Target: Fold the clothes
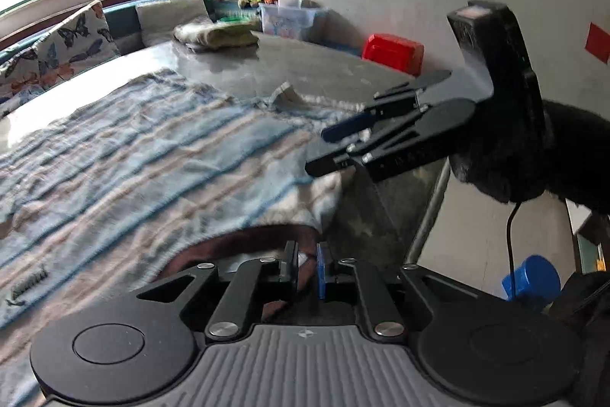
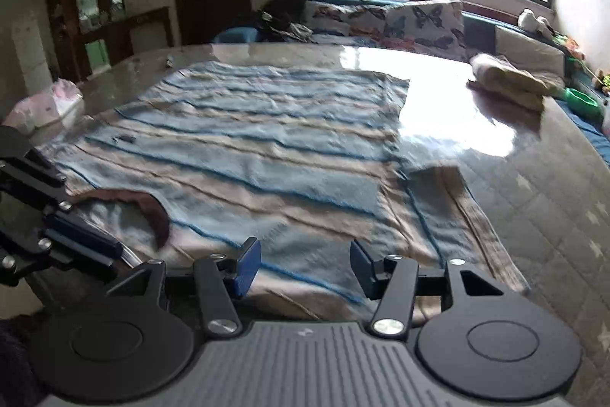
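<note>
A blue and beige striped top (image 1: 152,155) lies spread flat on the grey table (image 1: 305,63); it also shows in the right wrist view (image 2: 267,147). Its brown-edged collar (image 2: 152,208) faces the near edge. My left gripper (image 1: 307,271) is shut on the collar edge (image 1: 267,235) of the top. My right gripper (image 2: 305,267) is open and empty just above the top's near shoulder; in the left wrist view it (image 1: 335,147) hovers at the right, over the top's corner.
A folded pale garment (image 2: 511,79) lies at the table's far right. A butterfly-print cushion (image 2: 419,21) and a bench with toys run under the window. A red box (image 1: 392,52) and a clear bin (image 1: 289,21) stand by the wall. A white bag (image 2: 42,109) sits at the left.
</note>
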A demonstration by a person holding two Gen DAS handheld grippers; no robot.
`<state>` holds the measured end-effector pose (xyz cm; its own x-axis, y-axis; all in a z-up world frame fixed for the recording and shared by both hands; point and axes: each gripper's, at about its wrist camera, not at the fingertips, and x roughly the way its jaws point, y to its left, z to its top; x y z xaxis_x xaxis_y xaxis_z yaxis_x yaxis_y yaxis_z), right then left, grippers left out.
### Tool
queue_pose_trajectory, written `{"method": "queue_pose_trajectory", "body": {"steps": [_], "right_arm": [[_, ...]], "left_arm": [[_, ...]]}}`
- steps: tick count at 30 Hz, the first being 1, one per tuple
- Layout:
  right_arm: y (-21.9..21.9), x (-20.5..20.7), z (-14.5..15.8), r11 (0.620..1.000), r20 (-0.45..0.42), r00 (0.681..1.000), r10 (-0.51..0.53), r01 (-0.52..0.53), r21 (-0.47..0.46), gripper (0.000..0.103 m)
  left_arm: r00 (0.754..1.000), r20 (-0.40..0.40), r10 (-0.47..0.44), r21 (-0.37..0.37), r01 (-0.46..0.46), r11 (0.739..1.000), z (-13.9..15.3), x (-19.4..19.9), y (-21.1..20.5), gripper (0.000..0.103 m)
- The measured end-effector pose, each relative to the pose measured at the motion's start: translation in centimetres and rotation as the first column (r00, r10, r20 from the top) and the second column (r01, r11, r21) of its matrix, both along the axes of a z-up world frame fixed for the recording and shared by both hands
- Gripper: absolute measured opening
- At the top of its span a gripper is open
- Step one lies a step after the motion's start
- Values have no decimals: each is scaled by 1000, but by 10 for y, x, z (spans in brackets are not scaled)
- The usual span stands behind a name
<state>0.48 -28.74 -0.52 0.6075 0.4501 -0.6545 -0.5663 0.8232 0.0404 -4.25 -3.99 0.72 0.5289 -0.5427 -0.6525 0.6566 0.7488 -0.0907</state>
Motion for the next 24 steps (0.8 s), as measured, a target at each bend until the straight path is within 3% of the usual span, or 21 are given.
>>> {"method": "queue_pose_trajectory", "body": {"steps": [4,10,20,24], "right_arm": [[13,-2,3,998,7,998,58,-59,19,56],[24,-12,-7,993,-20,993,115,-115,-12,56],[-17,33,13,997,16,998,-57,56,61,55],[-16,61,12,996,21,998,-63,62,64,55]], "left_arm": [[998,28,59,-12,-58,998,9,9,8,13],[992,8,130,-21,-129,991,5,32,4,13],[994,-25,103,-20,-103,994,-15,50,-21,13],[996,-35,76,-12,-77,997,-20,46,-27,13]]}}
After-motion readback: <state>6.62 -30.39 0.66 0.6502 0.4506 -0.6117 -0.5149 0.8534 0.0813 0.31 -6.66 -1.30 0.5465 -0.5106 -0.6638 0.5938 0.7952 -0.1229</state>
